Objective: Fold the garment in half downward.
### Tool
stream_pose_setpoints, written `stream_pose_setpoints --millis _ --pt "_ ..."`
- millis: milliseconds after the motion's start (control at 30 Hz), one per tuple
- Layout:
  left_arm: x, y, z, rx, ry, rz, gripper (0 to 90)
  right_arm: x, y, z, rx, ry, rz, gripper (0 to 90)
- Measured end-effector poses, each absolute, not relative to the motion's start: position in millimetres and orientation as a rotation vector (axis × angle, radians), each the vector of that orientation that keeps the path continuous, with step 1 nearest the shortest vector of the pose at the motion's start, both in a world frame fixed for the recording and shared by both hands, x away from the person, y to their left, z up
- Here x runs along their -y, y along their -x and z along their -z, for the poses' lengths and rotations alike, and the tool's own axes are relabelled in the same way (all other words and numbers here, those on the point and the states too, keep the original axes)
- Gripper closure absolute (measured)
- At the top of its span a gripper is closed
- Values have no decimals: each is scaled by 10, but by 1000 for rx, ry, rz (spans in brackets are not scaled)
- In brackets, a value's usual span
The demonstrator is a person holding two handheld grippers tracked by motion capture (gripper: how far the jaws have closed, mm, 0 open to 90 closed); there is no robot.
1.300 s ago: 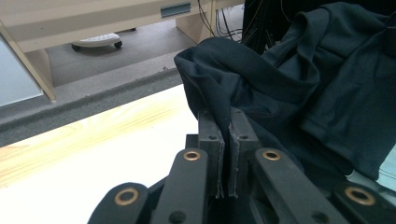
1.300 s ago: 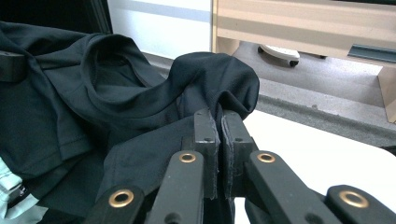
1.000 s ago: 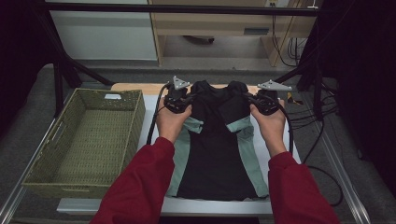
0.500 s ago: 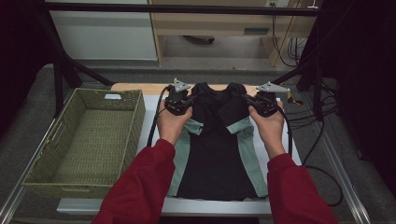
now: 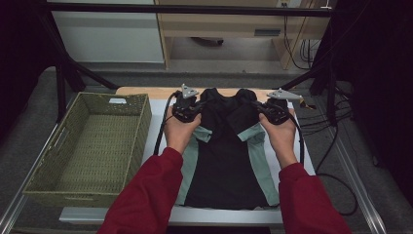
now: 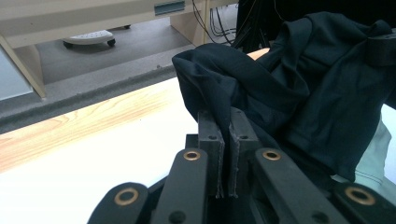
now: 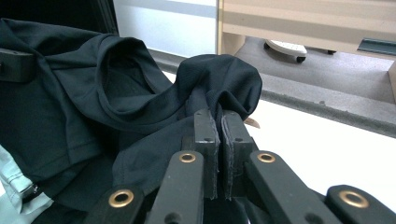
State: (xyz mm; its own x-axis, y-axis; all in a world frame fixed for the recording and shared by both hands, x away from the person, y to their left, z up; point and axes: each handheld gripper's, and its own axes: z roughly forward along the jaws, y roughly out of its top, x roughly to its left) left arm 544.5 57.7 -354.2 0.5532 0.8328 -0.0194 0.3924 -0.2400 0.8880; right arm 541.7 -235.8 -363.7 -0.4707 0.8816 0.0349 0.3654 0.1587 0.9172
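from the high view, the black short-sleeved shirt with pale green side panels [image 5: 226,156] lies flat on the white counter [image 5: 158,122], collar away from the person, and the left tongs [image 5: 187,108] and right tongs [image 5: 273,111] each sit at a shoulder, with the woven green rectangular basket [image 5: 87,146] just beside the shirt on the left. if the two hands lift unevenly, the hem could drag and bunch, or one side could sag below the basket's rim. in the left gripper view, the left tongs [image 6: 227,140] are clamped on a thin fold of the black fabric [image 6: 289,88]; the bite looks shallow, so a quick pull might let the slick cloth slide out. in the right gripper view, the right tongs [image 7: 218,140] are likewise pinched on a small bunch of shoulder fabric [image 7: 219,79], and the same slip is likely there, which would leave the shirt hanging lopsided from one corner.
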Motion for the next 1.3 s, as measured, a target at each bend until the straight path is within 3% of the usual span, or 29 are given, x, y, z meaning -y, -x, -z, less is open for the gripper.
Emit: stream_pose_setpoints --millis 1300 --pt "-613 -5154 3799 -987 -1812 -573 860 2259 -5165 3836 -1946 -1159 -1333 865"
